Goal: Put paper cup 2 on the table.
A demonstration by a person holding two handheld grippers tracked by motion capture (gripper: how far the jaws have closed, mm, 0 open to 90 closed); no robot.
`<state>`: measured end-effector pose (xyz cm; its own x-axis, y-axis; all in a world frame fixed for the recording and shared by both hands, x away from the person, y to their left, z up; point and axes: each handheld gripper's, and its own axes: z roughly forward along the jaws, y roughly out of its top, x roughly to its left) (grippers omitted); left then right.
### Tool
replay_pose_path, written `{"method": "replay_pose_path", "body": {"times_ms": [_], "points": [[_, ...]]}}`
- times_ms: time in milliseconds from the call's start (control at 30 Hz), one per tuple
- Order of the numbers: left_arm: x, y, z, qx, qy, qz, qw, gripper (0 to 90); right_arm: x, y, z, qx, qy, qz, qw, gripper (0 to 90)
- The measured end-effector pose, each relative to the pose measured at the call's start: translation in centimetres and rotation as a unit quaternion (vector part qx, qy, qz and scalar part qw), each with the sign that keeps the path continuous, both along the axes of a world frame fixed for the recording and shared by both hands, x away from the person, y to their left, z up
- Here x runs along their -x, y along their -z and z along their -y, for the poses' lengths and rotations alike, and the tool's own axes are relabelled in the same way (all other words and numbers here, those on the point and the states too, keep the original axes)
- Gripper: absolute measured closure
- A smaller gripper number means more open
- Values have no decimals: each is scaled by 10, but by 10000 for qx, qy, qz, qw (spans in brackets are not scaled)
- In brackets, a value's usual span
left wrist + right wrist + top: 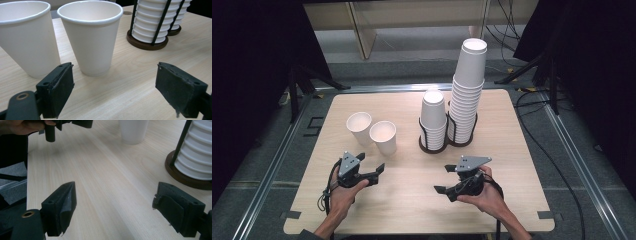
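While both forearms come in from the near edge of the wooden table [412, 205], each hand holds its tool low over the bare board. The left gripper [371, 164] has its jaws spread wide with nothing between them; the left gripper view shows the two black pads [56, 90] well apart over plain wood. The right gripper [444, 179] is likewise wide open and holds nothing, its jaws turned toward the middle of the table, and the right gripper view shows only tabletop in its gap.

Just beyond the left gripper stands the near paper cup [383, 137], upright and mouth up, lined up with the gap between that gripper's jaws but clear of both pads [91, 37]. Close beside it, a little farther back and to the left, stands the second paper cup [359, 128], also upright; whether the two cups touch cannot be told.

Farther back, right of centre, a dark wire holder [432, 146] carries a short stack of cups [433, 117] set mouth down, and touching it on the right a second holder carries the tall stack of cups [468, 85], which leans slightly.
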<state>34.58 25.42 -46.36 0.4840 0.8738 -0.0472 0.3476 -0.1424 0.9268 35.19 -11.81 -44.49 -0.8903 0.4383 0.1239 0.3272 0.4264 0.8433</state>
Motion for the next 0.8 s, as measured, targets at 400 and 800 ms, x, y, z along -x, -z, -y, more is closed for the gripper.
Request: {"method": "replay_pose_path", "body": {"times_ms": [400,800], "points": [[26,-4,3,92,216,34,9997,144,1,-1,11,-290,352,7,9990,155],[44,-4,3,54,320,4,9995,144,7,0,18,-373,473,-9,9982,155]]}}
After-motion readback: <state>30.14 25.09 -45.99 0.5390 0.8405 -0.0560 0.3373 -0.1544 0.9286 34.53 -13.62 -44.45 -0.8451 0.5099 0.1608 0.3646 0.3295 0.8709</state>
